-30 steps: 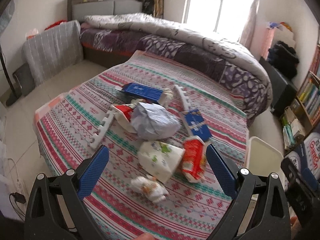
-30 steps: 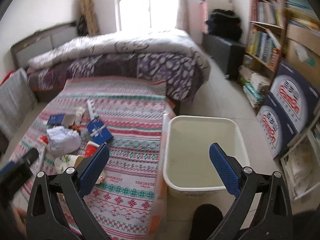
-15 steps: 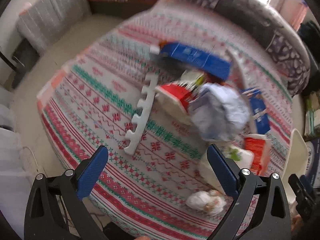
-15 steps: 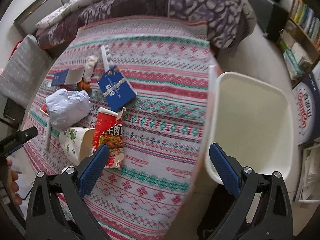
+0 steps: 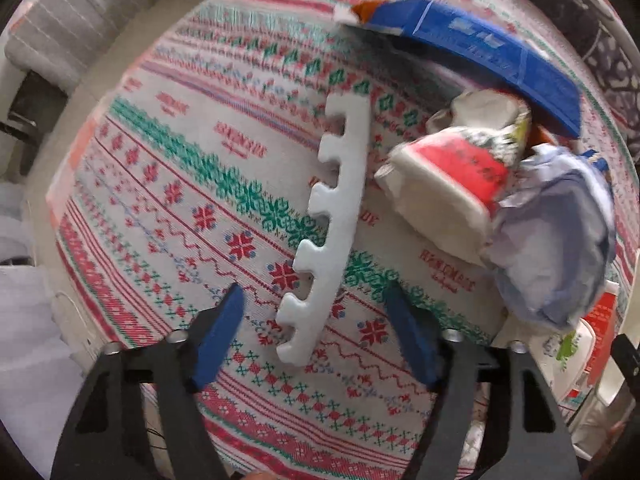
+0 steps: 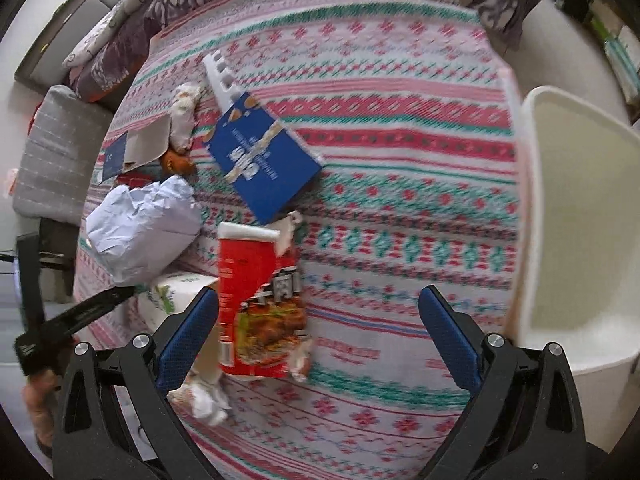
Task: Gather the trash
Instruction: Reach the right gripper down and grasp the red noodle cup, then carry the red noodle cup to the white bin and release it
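Trash lies on a patterned cloth (image 5: 180, 200). My left gripper (image 5: 316, 300) points straight down over a white notched foam strip (image 5: 332, 220). Its jaws are closing, with the strip's lower end between them and neither pad touching it. Beside the strip lie a red and white cup (image 5: 452, 180), a crumpled pale paper ball (image 5: 556, 248) and a long blue box (image 5: 480, 52). My right gripper (image 6: 320, 296) is open above a red noodle packet (image 6: 256, 300), which lies close to its left finger. A flat blue box (image 6: 264, 164) lies beyond the packet.
A white bin (image 6: 580, 240) stands off the cloth's right edge. A green-printed paper cup (image 6: 176, 296), a crumpled tissue (image 6: 204, 396) and a second foam strip (image 6: 220, 76) also lie on the cloth. Bedding and a grey cushion (image 6: 52, 152) lie behind.
Both grippers have tipped downward and dropped close to the cloth. The left one came over the foam strip and its jaws narrowed. The right one came over the red packet.
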The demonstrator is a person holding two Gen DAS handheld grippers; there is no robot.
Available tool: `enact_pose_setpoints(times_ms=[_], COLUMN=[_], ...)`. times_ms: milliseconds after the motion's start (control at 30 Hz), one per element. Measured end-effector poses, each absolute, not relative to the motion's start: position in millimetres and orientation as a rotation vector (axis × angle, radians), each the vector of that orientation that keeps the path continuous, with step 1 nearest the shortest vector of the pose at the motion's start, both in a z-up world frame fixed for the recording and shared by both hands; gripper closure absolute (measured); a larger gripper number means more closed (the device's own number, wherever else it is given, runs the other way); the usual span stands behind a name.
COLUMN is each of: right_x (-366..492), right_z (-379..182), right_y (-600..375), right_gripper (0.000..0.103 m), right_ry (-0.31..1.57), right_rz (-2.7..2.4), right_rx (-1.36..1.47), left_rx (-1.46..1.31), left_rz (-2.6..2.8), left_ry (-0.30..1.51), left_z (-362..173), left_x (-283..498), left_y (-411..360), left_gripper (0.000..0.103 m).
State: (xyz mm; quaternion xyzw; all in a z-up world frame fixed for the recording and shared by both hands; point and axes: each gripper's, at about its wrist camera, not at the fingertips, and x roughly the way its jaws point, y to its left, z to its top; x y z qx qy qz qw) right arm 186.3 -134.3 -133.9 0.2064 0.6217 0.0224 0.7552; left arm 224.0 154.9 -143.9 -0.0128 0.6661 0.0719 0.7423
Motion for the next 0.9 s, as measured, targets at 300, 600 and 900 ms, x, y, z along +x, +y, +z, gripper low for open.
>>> enact_pose_setpoints(times_ms=[300,600,900], right_x=[192,202,198], right_z=[-147,-147,-106], right_y=[-111,-91,-107], right_gripper=[0.012,0.055,0.056], right_ry=[1.39,1.357,1.203], right_rz=[0.056,0.078,0.085], right_rx=[0.431,0.401,0.398], left_rx=[-0.186,-0.258,-0.295], left_rz=[0.12,0.163,0.198], left_ry=[1.423,1.322,1.104], left_z=[-143,-117,-46], left_x=[228,199,180], left_y=[181,209,216], left_gripper=[0.073,0.075,0.077])
